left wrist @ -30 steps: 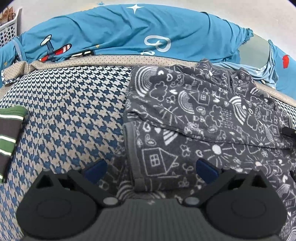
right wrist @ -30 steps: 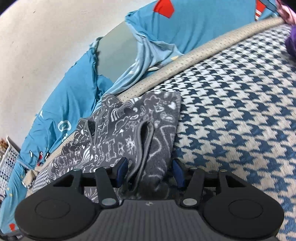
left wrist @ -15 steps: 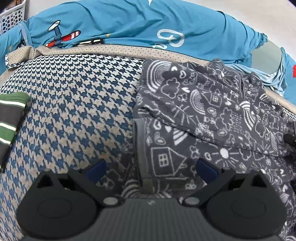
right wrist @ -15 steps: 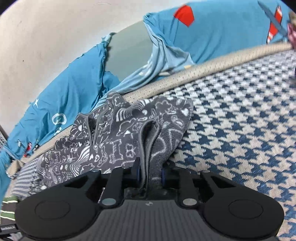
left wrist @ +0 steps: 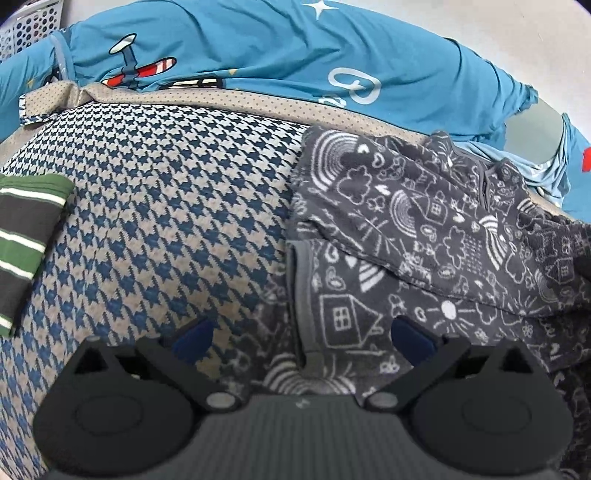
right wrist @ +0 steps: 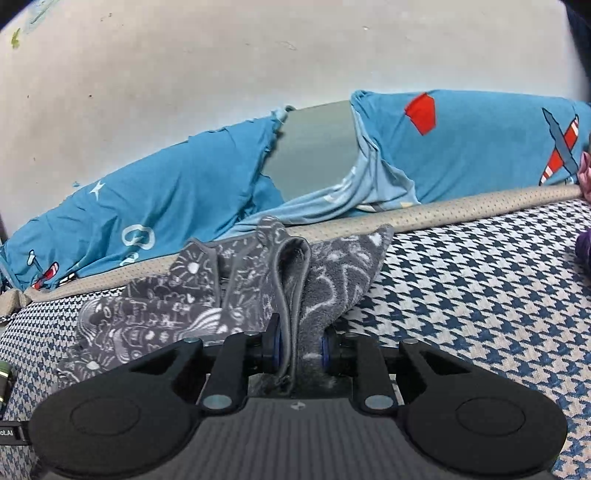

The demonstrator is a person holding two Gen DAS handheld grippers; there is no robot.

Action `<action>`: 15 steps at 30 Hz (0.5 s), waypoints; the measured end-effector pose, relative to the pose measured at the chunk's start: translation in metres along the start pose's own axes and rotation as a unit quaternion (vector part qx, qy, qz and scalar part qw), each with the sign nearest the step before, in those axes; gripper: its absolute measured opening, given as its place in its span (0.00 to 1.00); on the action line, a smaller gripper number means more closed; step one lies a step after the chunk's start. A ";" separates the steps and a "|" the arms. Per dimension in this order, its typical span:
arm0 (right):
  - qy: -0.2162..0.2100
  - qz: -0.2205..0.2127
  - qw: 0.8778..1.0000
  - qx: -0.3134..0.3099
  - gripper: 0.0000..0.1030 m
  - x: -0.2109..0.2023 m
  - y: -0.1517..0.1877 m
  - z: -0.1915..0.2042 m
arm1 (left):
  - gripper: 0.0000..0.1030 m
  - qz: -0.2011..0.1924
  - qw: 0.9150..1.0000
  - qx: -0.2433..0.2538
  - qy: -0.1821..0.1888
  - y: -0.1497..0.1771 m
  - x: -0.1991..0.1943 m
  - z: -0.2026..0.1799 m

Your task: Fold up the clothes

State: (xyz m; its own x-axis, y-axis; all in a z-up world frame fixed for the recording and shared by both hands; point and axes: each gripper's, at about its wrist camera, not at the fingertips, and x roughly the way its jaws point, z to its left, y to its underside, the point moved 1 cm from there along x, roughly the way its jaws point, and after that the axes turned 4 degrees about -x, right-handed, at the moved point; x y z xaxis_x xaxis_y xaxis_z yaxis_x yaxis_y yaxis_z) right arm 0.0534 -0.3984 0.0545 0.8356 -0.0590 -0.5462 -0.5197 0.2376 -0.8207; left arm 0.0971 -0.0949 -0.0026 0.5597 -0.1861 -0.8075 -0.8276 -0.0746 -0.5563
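Since a second ago, the right gripper (right wrist: 300,345) has closed its jaws on a bunched fold of the grey patterned garment (right wrist: 255,295) and come up off the bed; back then the jaws stood apart around that same cloth, low against the mattress. Now the blue pads (right wrist: 276,341) press the fabric from both sides, and a grey-trimmed edge stands up in a loop just above them. Behind the lifted part, the rest of the garment trails down to the left onto the checked bedcover (right wrist: 480,295).

Over on the other side little has changed. The left gripper (left wrist: 302,334) hangs just over the near edge of the same garment (left wrist: 424,236) with its jaws wide apart, one blue pad (left wrist: 194,334) over the bedcover (left wrist: 166,206) and the other over the printed cloth. Nothing is pinched between them. A grey hem runs straight down toward the gap, beside a little white house print.

A folded green, white and dark striped piece (left wrist: 26,236) lies well apart at the left edge of the bed. Along the far side runs a beige piped border, and behind it a bright blue sheet (left wrist: 277,55) with planes and stars is heaped against the pale wall (right wrist: 221,66). A white perforated basket (left wrist: 26,26) shows in the far left corner.
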 end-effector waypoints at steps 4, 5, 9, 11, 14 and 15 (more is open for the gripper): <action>-0.014 -0.005 1.000 0.001 0.19 -0.002 -0.006 0.017 | 1.00 -0.006 1.000 -0.009 -0.002 0.000 -0.004 0.009; -0.021 -0.006 1.000 -0.001 0.18 -0.002 -0.009 0.023 | 1.00 -0.008 1.000 -0.012 -0.003 0.000 -0.006 0.012; -0.045 -0.012 0.999 -0.010 0.18 -0.004 -0.019 0.051 | 1.00 -0.014 1.000 -0.025 -0.005 -0.003 -0.014 0.025; -0.053 -0.015 0.998 -0.017 0.18 -0.002 -0.024 0.067 | 1.00 -0.016 0.999 -0.028 -0.007 -0.004 -0.017 0.030; -0.065 -0.015 0.997 -0.029 0.18 0.003 -0.031 0.091 | 1.00 -0.014 0.999 -0.033 -0.011 -0.006 -0.022 0.040; -0.070 -0.014 0.997 -0.034 0.18 0.005 -0.032 0.099 | 1.00 -0.015 0.999 -0.037 -0.012 -0.006 -0.024 0.043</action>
State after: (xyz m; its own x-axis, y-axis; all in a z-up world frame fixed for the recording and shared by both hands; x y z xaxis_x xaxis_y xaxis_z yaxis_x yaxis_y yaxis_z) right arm 0.0918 -0.3104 0.0942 0.8644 0.0713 -0.4976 -0.5021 0.1706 -0.8478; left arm 0.0906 -0.0474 0.0118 0.5845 -0.1583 -0.7958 -0.8108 -0.1517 -0.5653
